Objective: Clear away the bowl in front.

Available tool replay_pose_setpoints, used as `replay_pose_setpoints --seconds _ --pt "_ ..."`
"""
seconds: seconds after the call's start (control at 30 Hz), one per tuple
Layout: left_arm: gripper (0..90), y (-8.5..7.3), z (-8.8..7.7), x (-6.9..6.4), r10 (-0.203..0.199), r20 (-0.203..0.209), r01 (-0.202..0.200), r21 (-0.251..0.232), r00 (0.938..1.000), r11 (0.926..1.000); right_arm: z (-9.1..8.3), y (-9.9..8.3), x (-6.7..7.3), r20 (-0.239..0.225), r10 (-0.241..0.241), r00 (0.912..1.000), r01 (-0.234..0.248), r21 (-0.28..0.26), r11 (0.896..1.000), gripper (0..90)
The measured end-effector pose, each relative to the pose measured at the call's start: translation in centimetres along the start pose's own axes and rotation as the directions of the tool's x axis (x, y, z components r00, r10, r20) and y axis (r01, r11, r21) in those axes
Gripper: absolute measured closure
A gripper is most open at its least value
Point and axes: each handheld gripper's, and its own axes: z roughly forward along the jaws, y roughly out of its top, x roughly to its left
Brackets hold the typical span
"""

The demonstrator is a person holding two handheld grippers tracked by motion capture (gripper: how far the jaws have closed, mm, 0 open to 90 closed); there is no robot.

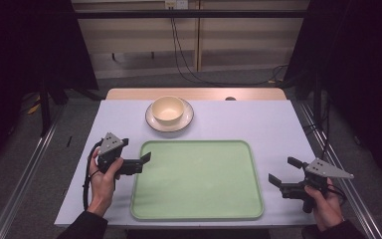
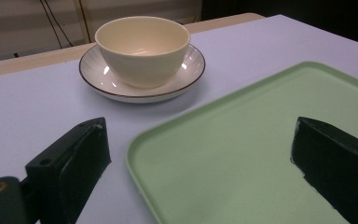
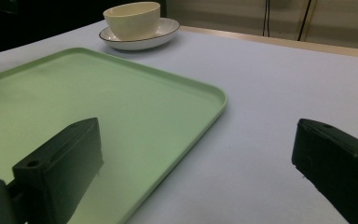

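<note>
Tray (image 1: 197, 180) fills the middle of our worktop (image 1: 268, 124), pale green with a raised rim and nothing on it, and it is the thing nearest both of our claws. Our left claw (image 1: 146, 163) hangs just beside the tray's left edge, jaws spread wide and holding nothing; in the left gripper view one jaw stands over the bare worktop and the other over the tray's near corner (image 2: 135, 149). Our right claw (image 1: 283, 172) sits off the tray's right edge, a little apart from it, jaws likewise spread and empty, one over the green surface (image 3: 121, 107) and one over the worktop. Beyond the tray's far edge, left of centre, a cream bowl (image 1: 168, 108) stands upright in a white saucer (image 1: 186, 119) with a dark rim line, apart from the tray. Nothing lies between either claw and the tray. A strip of wood (image 1: 129, 93) shows at the worktop's far side, and black cables (image 1: 181, 55) hang down behind it.
</note>
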Motion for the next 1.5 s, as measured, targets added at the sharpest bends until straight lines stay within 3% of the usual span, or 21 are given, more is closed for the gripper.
replay_pose_setpoints --seconds 0.07,0.2,0.23,0.3,0.4,0.47,0.6,0.8,0.97,1.17,1.2,1.5 --pt "4.5 0.0 0.4 0.3 -0.011 0.006 0.011 -0.009 0.9999 0.9999 0.0 0.0 0.0 0.001 0.001 1.0000 -0.001 0.001 1.000 1.2" --pt "4.5 0.3 0.8 0.7 0.020 -0.016 -0.020 0.012 0.9997 0.9997 0.0 0.0 0.0 0.000 -0.002 1.0000 0.002 0.003 1.000 1.1" --pt "4.5 0.5 1.0 0.8 -0.001 -0.008 0.001 0.005 1.0000 1.0000 0.0 0.0 0.0 0.000 0.000 1.0000 0.000 0.002 1.000 1.1" --pt "4.0 1.0 1.3 0.9 0.016 0.005 -0.016 0.017 0.9999 0.9997 0.0 0.0 0.0 -0.002 0.004 1.0000 -0.004 0.001 1.000 1.1" --pt "4.1 1.2 1.7 0.8 -0.012 0.021 0.012 -0.004 0.9997 0.9999 0.0 0.0 0.0 -0.001 0.000 1.0000 0.000 0.001 1.000 1.1" --pt "4.0 1.4 2.4 0.7 0.026 0.006 -0.026 0.016 0.9996 0.9995 0.0 0.0 0.0 -0.004 0.003 1.0000 -0.003 0.000 1.000 1.1" --pt "4.2 1.6 3.6 0.8 0.055 0.015 -0.056 0.056 0.9984 0.9969 0.0 0.0 0.0 -0.004 0.001 1.0000 -0.001 0.003 1.000 1.1" --pt "4.2 2.0 4.9 1.7 0.029 0.008 -0.029 0.052 0.9995 0.9982 0.1 0.0 0.0 -0.008 0.002 1.0000 -0.002 0.005 1.000 1.1" --pt "4.7 2.5 5.7 2.3 0.027 0.007 -0.027 0.042 0.9996 0.9988 0.1 0.0 0.0 -0.009 0.002 1.0000 -0.001 0.006 1.000 1.1" --pt "5.5 2.8 6.5 2.9 0.036 0.012 -0.037 0.066 0.9993 0.9971 0.1 0.0 0.0 -0.009 0.001 1.0000 -0.001 0.006 1.000 1.1" --pt "5.5 2.9 6.9 3.1 0.017 0.010 -0.017 0.056 0.9998 0.9983 0.1 0.0 0.0 -0.009 0.004 1.0000 -0.004 0.006 1.000 1.1" --pt "9.4 3.9 8.2 3.9 0.008 -0.002 -0.008 0.057 1.0000 0.9984 0.1 0.0 0.0 -0.012 0.008 0.9999 -0.008 0.005 1.000 1.2"
